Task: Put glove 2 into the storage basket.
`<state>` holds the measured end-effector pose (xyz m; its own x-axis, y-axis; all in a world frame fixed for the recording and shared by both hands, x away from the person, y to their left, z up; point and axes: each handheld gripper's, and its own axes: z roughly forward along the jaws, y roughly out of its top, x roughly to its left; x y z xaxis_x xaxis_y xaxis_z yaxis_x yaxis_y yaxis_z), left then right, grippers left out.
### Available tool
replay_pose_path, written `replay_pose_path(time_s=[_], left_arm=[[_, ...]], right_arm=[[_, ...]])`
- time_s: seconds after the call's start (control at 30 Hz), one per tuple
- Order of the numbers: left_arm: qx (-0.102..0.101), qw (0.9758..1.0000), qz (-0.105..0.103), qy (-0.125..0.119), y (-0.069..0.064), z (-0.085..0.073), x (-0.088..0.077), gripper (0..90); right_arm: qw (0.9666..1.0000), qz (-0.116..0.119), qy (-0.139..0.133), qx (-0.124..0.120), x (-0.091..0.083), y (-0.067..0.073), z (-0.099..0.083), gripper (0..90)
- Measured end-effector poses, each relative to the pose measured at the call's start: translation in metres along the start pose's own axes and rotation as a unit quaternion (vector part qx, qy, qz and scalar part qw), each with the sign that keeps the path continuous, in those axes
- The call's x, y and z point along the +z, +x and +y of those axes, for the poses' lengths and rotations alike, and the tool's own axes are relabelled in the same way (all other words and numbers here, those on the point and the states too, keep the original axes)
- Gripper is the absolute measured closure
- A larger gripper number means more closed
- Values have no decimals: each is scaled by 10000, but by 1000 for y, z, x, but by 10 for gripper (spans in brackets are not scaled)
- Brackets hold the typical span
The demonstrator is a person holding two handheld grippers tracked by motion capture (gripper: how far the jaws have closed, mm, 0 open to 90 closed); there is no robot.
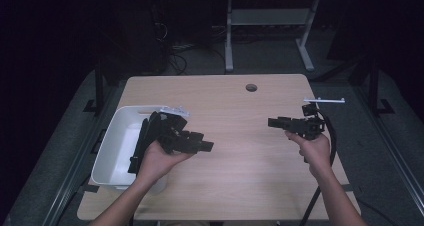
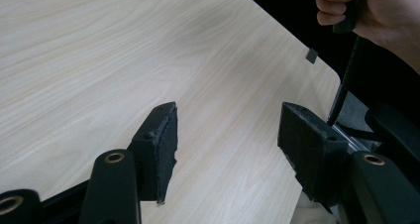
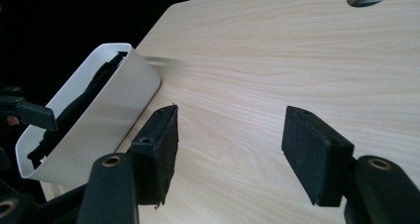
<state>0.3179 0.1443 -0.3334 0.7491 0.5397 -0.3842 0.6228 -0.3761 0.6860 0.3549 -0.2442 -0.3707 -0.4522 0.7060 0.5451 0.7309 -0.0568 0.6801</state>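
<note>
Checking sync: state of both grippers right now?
Left gripper: open, nothing between the jaws.
Right gripper: open, nothing between the jaws.

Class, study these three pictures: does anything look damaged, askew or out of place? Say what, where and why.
One thing stands out: the pad on the left tongs has a ragged, torn lower edge, while the other pad looks whole. The white tub hangs slightly over the table edge at the left. Both tongs are open and empty.

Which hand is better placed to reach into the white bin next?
Left. The left tongs hover beside the white bin, open and holding nothing. The right tongs, also open, sit across the table, with bare wood between them and the bin.
</note>
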Motion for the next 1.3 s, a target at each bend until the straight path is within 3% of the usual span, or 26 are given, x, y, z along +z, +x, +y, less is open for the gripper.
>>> replay_pose_path(time_s=[0.8,1.3], left_arm=[[28,9998,-142,108,-10,-6,28,373],[57,9996,-203,173,-14,-15,45,373]], right_arm=[[9995,-216,17,235,-24,-26,-30,383],[9990,-371,26,257,-36,-40,-50,374]])
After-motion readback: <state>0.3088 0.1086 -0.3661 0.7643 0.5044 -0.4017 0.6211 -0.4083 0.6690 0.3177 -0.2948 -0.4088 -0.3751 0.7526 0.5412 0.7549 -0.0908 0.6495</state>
